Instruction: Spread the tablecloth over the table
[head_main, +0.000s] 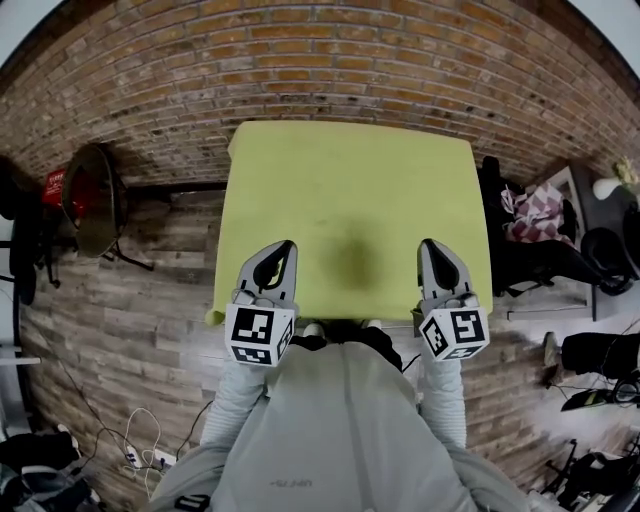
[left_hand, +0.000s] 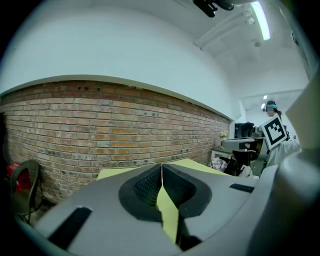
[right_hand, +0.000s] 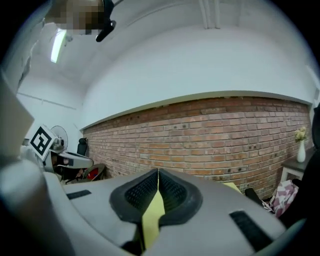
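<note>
Gripper count 2: left gripper (head_main: 289, 244), right gripper (head_main: 429, 244), both pinching 1 tablecloth (head_main: 350, 185).

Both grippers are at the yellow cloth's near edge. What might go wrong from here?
1. The left gripper and right gripper are shut; if they pinch the tablecloth, pulling nearer may drag it off the far edge by the brick wall.
2. The near left corner already droops; uneven pulls could skew it.
</note>
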